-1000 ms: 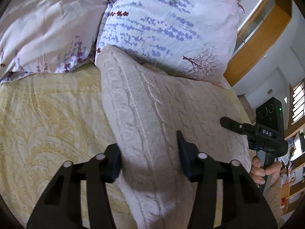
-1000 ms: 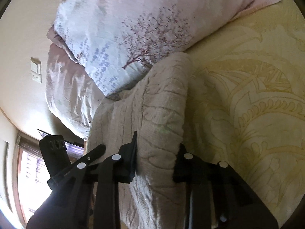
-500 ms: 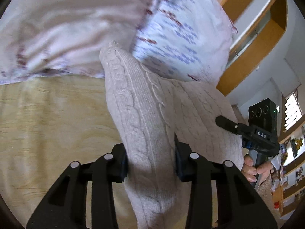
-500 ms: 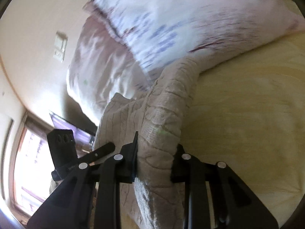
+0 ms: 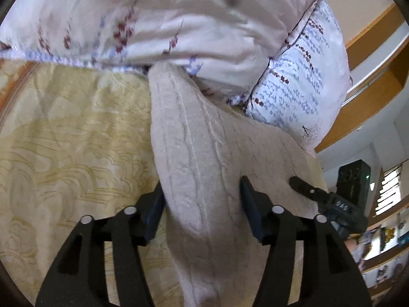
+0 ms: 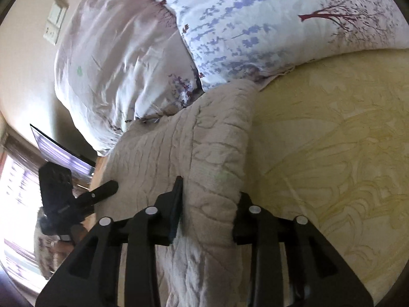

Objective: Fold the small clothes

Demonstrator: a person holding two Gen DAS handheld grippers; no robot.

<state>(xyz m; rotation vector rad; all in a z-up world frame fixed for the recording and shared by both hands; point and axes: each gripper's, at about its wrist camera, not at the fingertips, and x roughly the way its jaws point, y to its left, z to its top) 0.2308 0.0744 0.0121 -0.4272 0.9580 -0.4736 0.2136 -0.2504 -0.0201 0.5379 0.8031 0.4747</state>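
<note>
A: Yellow bedspread (image 5: 71, 138) under everything, two floral pillows (image 5: 179, 20) at the head, and our beige knit (image 5: 204, 158) lying along the bed with its far end against the pillows.

B: We read the step as letting go of a fold just laid. Best done by letting both ends drop together, so the doubled edge lands square, then backing straight out without dragging the knit.

A: Left gripper (image 5: 202, 204): jaws have just been opening. Knit ridge sits between them, but we see a gap at the right pad, so we call it released.

B: Right gripper (image 6: 208, 204): also been opening, less far. Folded edge sits between the jaws, and we judge the pads are off it, though the margin is thin.

A: Against a second ago: the left jaws narrowed on the ridge, then spread wider. Pillows loom larger in both views, and the knit's tip now tucks under the pink one.
</note>
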